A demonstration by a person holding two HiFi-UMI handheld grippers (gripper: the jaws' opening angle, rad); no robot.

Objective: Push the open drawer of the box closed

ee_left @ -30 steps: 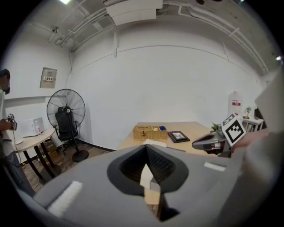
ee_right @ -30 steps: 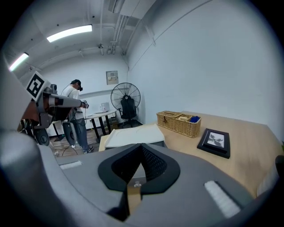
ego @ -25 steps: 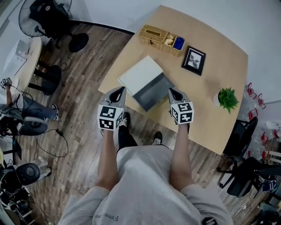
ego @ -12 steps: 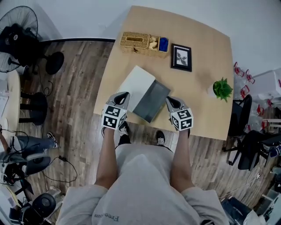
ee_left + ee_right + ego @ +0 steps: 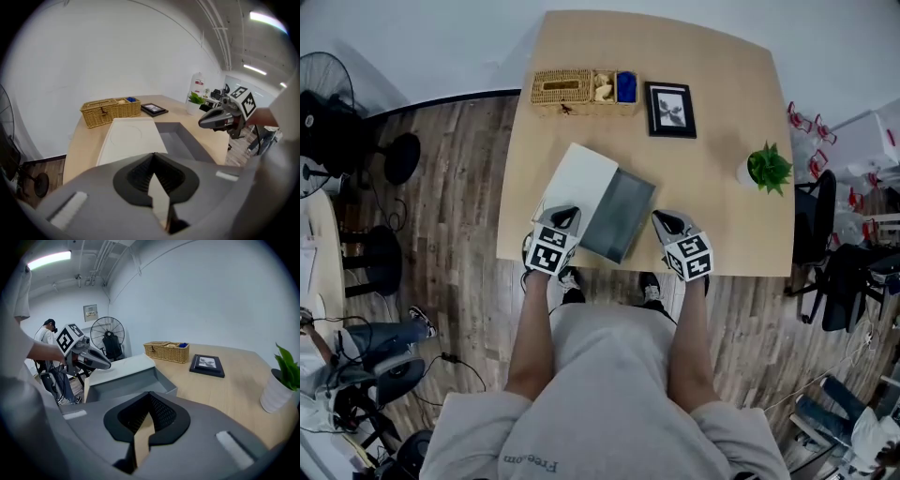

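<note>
A white box [image 5: 575,181] lies on the wooden table [image 5: 722,216] with its grey drawer [image 5: 620,215] pulled out toward the table's front edge. In the head view my left gripper [image 5: 563,217] hovers over the box's front left corner, just left of the drawer. My right gripper [image 5: 667,223] is just right of the drawer's front end. Both are shut and hold nothing. The left gripper view shows the box [image 5: 129,138], the empty drawer [image 5: 180,140] and the right gripper [image 5: 220,118]. The right gripper view shows the drawer [image 5: 124,385] and the left gripper [image 5: 91,359].
At the table's back stand a wicker basket [image 5: 581,89] and a black picture frame [image 5: 670,109]. A small potted plant [image 5: 766,169] sits at the right. Fans [image 5: 328,112] and chairs [image 5: 825,272] stand on the wood floor around the table.
The head view has swung so the table sits squarer in frame. Both grippers have stayed on either side of the drawer's front end. The drawer is as open as before.
</note>
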